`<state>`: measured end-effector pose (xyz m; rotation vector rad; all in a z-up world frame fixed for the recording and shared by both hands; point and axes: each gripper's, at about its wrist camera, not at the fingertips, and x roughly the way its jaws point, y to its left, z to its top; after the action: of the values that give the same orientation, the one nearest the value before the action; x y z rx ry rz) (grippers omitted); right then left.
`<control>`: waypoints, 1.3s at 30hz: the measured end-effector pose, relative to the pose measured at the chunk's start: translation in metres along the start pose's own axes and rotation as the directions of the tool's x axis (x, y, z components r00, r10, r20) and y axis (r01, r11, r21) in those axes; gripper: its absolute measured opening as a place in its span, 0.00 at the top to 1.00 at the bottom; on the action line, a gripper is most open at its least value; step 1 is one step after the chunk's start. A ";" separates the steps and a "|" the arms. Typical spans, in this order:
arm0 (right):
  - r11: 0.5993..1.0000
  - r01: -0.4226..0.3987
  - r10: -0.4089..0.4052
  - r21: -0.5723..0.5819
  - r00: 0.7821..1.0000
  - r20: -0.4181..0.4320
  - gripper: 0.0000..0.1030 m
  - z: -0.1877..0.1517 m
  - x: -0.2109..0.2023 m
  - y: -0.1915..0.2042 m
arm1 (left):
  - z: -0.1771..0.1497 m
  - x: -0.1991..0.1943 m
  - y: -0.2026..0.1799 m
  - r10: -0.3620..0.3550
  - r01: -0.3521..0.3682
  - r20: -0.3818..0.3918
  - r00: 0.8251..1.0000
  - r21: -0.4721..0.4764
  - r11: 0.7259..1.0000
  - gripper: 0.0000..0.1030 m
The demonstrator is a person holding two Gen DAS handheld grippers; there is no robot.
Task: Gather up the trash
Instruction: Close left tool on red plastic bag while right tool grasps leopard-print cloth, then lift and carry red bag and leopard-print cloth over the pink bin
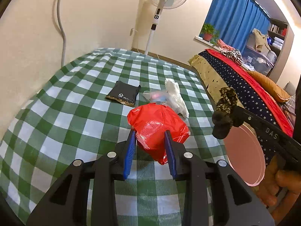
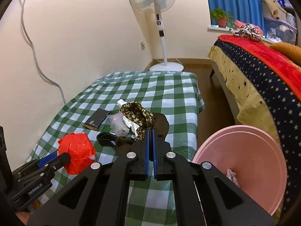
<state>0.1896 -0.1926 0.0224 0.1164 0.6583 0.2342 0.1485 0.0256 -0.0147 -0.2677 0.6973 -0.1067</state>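
Both grippers loaded above the checked bench.
I see the left gripper pitched downward, fingers clamped on a red plastic bag; right gripper, fingers closed, pinches floral fabric beside the pink basin.

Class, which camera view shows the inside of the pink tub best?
The right wrist view: the pink tub opens toward the camera, with a crumpled scrap inside. The left wrist view shows only its rim edge-on, behind the right gripper.

Left gripper clamping red plastic bag above green checked tablecloth, right gripper pinching dark floral cloth over pink basin.
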 end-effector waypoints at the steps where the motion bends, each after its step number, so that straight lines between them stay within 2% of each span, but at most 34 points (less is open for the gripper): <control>1: 1.000 0.002 -0.002 -0.002 1.000 0.007 0.97 0.000 -0.005 0.000 | 0.000 -0.003 -0.001 0.000 0.000 0.005 1.000 0.002 1.000 0.70; 12: 0.999 0.021 -0.017 -0.046 0.996 0.086 0.97 0.004 -0.064 0.003 | 0.001 -0.035 -0.011 -0.016 0.014 0.064 0.998 0.036 0.999 0.70; 23: 0.997 0.062 -0.056 -0.034 0.986 0.159 0.97 0.019 -0.128 -0.023 | -0.002 -0.058 -0.033 -0.053 0.044 0.108 0.993 0.086 0.995 0.70; 31: 0.989 0.145 -0.142 0.000 0.968 0.209 0.97 0.026 -0.154 -0.063 | -0.004 -0.072 -0.052 -0.078 0.060 0.146 0.986 0.125 0.990 0.70; 36: 0.976 0.207 -0.217 0.070 0.952 0.215 0.97 0.016 -0.154 -0.096 | -0.007 -0.071 -0.064 -0.089 0.068 0.143 0.986 0.146 0.987 0.70; 39: 0.970 0.216 -0.235 0.109 0.948 0.214 0.97 0.012 -0.153 -0.108 | -0.008 -0.069 -0.072 -0.092 0.070 0.140 0.986 0.159 0.985 0.70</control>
<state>0.0993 -0.3359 0.1024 0.1447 0.4499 -0.0284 0.0901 -0.0325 0.0417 -0.1538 0.5286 -0.2157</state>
